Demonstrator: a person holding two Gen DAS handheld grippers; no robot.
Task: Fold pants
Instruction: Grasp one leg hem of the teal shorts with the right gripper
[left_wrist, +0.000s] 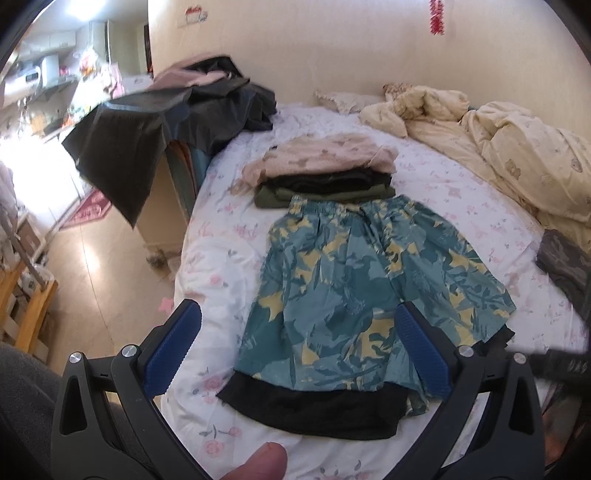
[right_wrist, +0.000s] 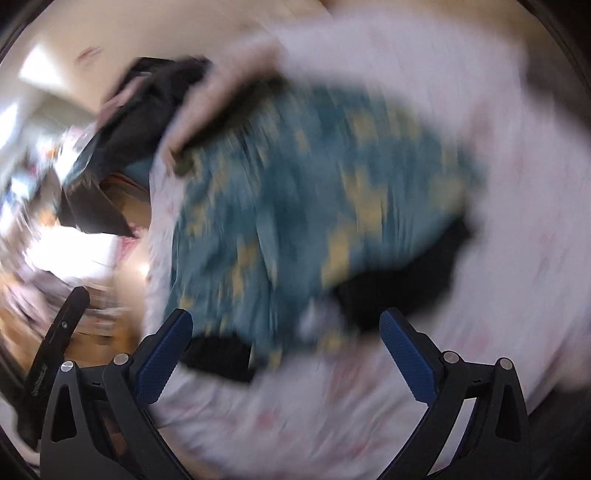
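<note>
Teal shorts with a yellow leaf print (left_wrist: 362, 280) lie flat on the white floral bed sheet (left_wrist: 218, 258), waistband at the far end. A black garment (left_wrist: 310, 410) pokes out under their near hem. My left gripper (left_wrist: 297, 321) is open and empty, hovering above the near hem. The right wrist view is blurred by motion; it shows the same shorts (right_wrist: 310, 192) and black cloth (right_wrist: 399, 277). My right gripper (right_wrist: 284, 332) is open and empty above their near edge.
A stack of folded clothes (left_wrist: 325, 170), pink on top, sits just beyond the waistband. A crumpled cream duvet (left_wrist: 517, 155) fills the far right. Dark clothes (left_wrist: 177, 110) drape over furniture at the bed's left. A grey garment (left_wrist: 565, 266) lies at the right edge.
</note>
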